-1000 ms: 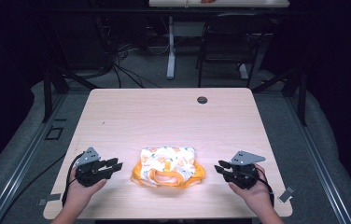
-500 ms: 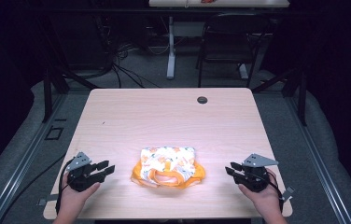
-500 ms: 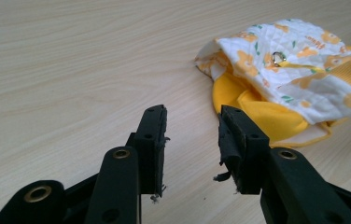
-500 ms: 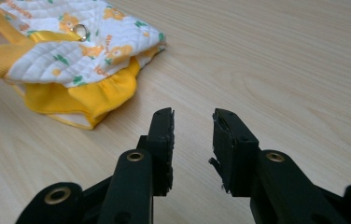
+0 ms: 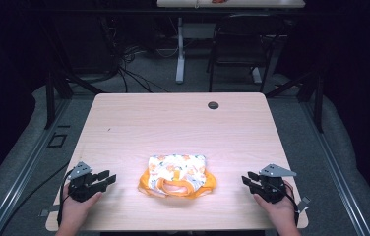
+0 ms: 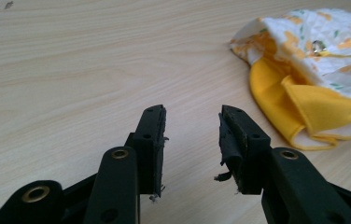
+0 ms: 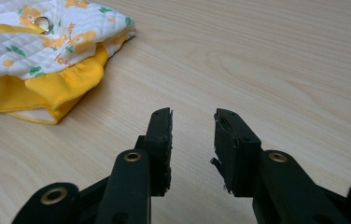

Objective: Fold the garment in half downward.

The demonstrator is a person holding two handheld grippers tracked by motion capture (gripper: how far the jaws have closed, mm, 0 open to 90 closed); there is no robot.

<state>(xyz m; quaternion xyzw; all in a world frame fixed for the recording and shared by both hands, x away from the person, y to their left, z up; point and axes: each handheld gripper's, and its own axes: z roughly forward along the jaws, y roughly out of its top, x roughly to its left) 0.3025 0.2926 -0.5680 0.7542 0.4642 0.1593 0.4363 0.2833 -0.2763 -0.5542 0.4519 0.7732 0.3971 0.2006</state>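
Note:
A small folded garment (image 5: 177, 175), white quilted cloth with orange and green prints over a yellow lining, lies near the table's front edge at the middle. My left gripper (image 5: 108, 177) rests low on the table to its left, open and holding nothing. Off to the garment's right, my right gripper (image 5: 247, 179) is open too, with an empty gap between its jaws. In the left gripper view the garment (image 6: 313, 70) lies ahead to the right of the left gripper (image 6: 192, 126). In the right gripper view the garment (image 7: 47, 51) lies ahead to the left of the right gripper (image 7: 192, 128). A metal snap shows on the cloth.
The light wooden table (image 5: 173, 123) has a round dark grommet (image 5: 213, 105) near its far edge. Beyond the table stand a chair (image 5: 237, 44), desk legs and cables on a grey floor.
Both grippers have drawn back from the garment, outward and toward the table's front edge. The garment has stayed where it was.

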